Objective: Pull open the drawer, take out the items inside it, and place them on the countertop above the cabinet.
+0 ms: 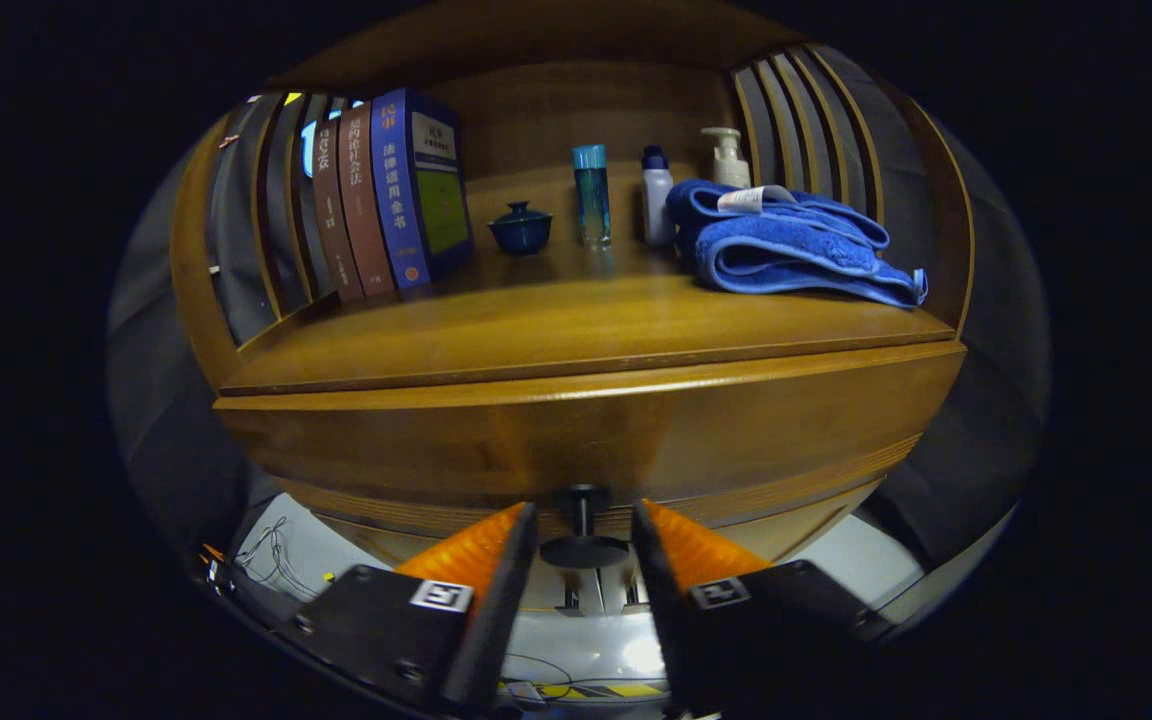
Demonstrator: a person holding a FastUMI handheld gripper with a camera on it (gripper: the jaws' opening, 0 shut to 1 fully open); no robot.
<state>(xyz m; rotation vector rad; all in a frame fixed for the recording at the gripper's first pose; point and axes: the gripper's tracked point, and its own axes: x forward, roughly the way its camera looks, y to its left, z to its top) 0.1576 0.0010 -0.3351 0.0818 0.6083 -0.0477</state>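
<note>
Presently the drawer (pixel 586 445) looked shut or barely started, its front flush under the worktop (pixel 576 330), so the items inside it were hidden. Judged step: the first one, taking hold of the knob (pixel 584 548) to pull the drawer open.

Taking the knob as landmark, left to right:
- Up and to the left of the knob, a row of books (pixel 381 195) stood upright on the worktop against the slatted side panel.
- Above the knob and slightly left, a small dark lidded cup (pixel 520 228) sat near the back.
- Almost straight above the knob, a blue-capped bottle (pixel 592 195), and just right of it a white bottle (pixel 655 197).
- Up and to the right of the knob, a folded blue towel (pixel 786 250) lay with a pump bottle (pixel 729 158) behind it.

The hand-held gripper (pixel 584 530) was released: its fingers stood one on each side of the knob's disc, with a gap visible on both sides, neither pressing on it. The knob's stem ran back into the drawer front between the fingertips.

Next move, as I judged it: clench the fingers on the stem behind the disc, then draw straight back, level, so the disc cannot slip out.

Edges and room: the worktop's front lip overhung the drawer front just above the knob. The front-centre of the worktop, directly above the knob and ahead of the cup and bottles, was bare wood and looked the roomiest spot for setting items down. Books and towel crowded the two sides.
</note>
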